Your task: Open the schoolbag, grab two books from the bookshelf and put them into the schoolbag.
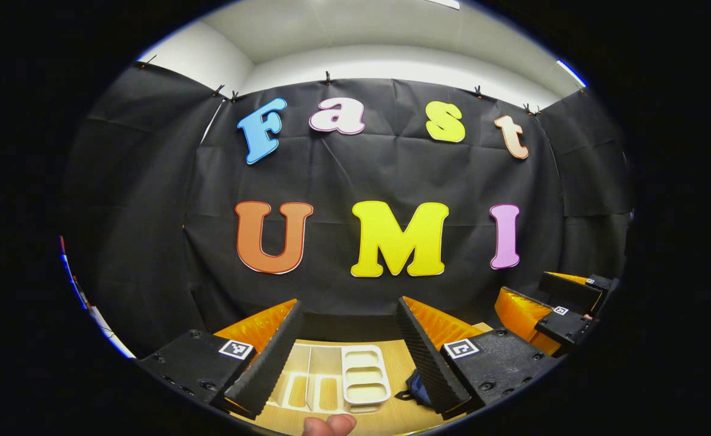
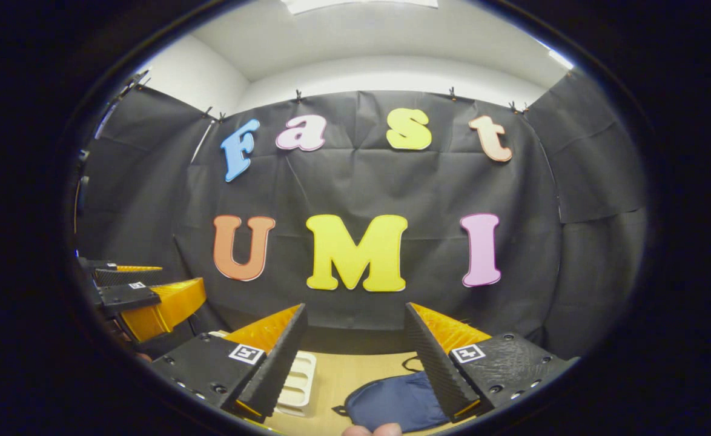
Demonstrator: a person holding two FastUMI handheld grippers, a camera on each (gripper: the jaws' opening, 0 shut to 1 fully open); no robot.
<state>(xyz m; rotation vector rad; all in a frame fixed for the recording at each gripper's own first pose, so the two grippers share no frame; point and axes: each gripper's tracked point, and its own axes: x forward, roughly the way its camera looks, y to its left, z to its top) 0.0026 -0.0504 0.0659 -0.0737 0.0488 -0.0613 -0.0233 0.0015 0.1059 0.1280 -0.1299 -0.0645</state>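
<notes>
Both grippers hang above the wooden table, fingers spread wide and holding nothing. The navy schoolbag lies flat near the table's front edge, below the right gripper, partly behind its right finger. Beside it, under the left gripper, sits a white bookshelf. A fingertip shows at the front edge.

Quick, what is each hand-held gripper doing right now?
Left hand-held gripper: open, holding nothing.
Right hand-held gripper: open, holding nothing.
</notes>
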